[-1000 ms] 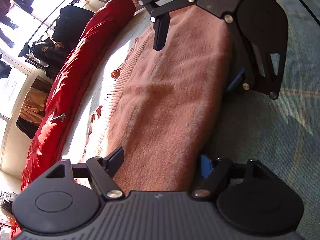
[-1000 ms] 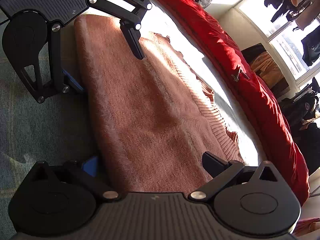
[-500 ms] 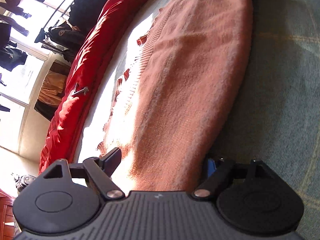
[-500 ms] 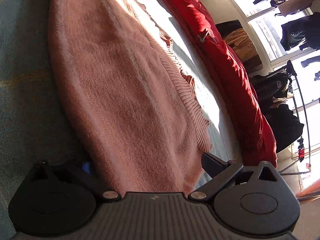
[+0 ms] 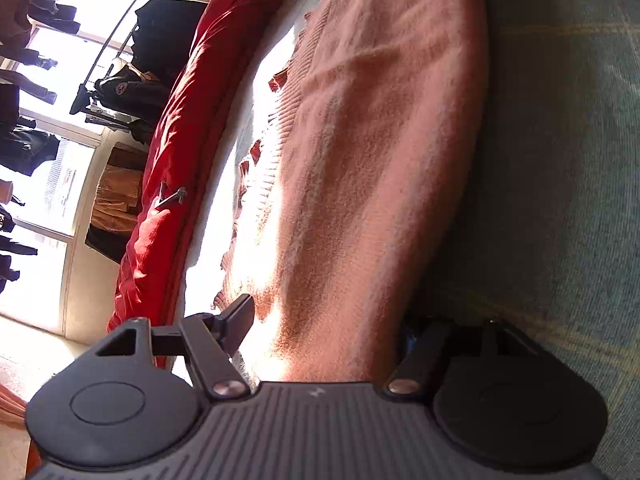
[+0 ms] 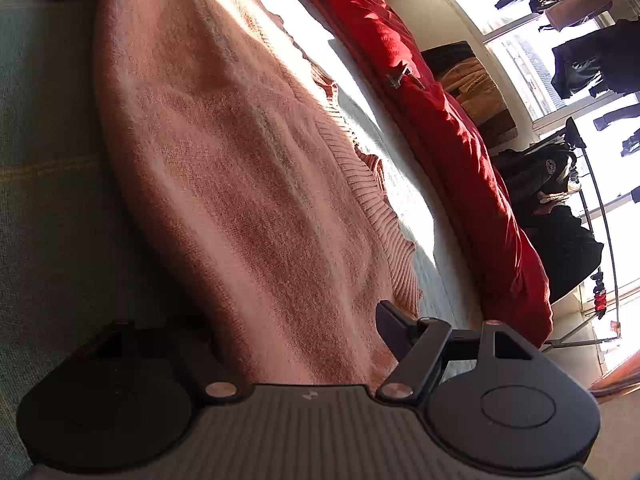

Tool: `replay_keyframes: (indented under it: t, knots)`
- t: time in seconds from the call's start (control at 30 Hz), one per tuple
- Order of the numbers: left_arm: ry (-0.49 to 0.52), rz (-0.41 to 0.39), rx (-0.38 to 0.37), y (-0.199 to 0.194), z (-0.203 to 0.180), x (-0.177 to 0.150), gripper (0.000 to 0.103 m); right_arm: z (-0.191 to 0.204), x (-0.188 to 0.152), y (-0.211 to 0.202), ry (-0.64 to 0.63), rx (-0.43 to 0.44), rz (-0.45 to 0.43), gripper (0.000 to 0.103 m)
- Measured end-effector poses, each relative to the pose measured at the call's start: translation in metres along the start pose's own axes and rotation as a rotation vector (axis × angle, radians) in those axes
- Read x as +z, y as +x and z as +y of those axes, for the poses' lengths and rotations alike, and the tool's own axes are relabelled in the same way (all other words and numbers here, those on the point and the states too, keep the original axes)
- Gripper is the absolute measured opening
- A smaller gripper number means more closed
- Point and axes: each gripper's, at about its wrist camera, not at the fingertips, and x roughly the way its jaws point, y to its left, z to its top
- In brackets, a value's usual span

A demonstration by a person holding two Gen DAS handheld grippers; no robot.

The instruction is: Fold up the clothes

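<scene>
One pink sweater (image 5: 372,168) lies on green bedding (image 5: 560,160) beside red duvet (image 5: 188,128).

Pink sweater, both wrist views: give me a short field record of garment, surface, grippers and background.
garment: pink sweater, folded into a long strip, ribbed edge toward the red padded cover
surface: grey-green bedcover
left gripper: jaws have just been closing, one end of the sweater between them; pad contact unclear
right gripper: the same, at the opposite end
background: dark clothes on a rack by the window
</scene>
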Motion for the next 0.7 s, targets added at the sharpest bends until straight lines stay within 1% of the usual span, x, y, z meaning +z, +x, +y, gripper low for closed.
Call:
replay_keyframes:
  t: [0.03, 0.07, 0.1, 0.2, 0.27, 0.43, 0.53, 0.67, 0.7]
  knots:
    - [0.028, -0.002, -0.005, 0.001, -0.004, 0.004, 0.024, 0.005, 0.003, 0.001, -0.01, -0.001, -0.001, 0.054]
    - [0.037, 0.001, -0.013, 0.003, -0.007, 0.005, 0.012, 0.009, 0.006, 0.002, -0.016, -0.003, -0.001, 0.041]
    - [0.043, 0.004, -0.022, 0.004, -0.009, 0.006, 0.011, 0.011, 0.006, 0.003, -0.015, 0.0, 0.003, 0.035]
    - [0.007, 0.002, -0.042, 0.006, -0.007, 0.004, 0.009, 0.012, 0.003, 0.004, 0.014, 0.015, 0.009, 0.031]
    - [-0.037, 0.009, -0.064, 0.006, 0.001, 0.004, 0.009, 0.008, 0.003, 0.004, 0.044, 0.031, 0.011, 0.03]
    - [-0.065, 0.02, -0.077, -0.001, 0.016, 0.008, 0.008, -0.007, 0.006, 0.003, 0.074, 0.089, 0.021, 0.026]
    - [-0.081, 0.009, -0.044, -0.014, 0.026, 0.008, 0.007, -0.021, 0.009, -0.008, 0.109, 0.11, 0.012, 0.021]
    - [-0.136, -0.02, -0.006, -0.035, 0.041, 0.008, 0.007, -0.039, 0.01, -0.029, 0.186, 0.12, -0.007, 0.017]
    - [-0.138, -0.024, 0.0, -0.039, 0.041, 0.009, 0.007, -0.042, 0.009, -0.033, 0.204, 0.124, -0.009, 0.012]
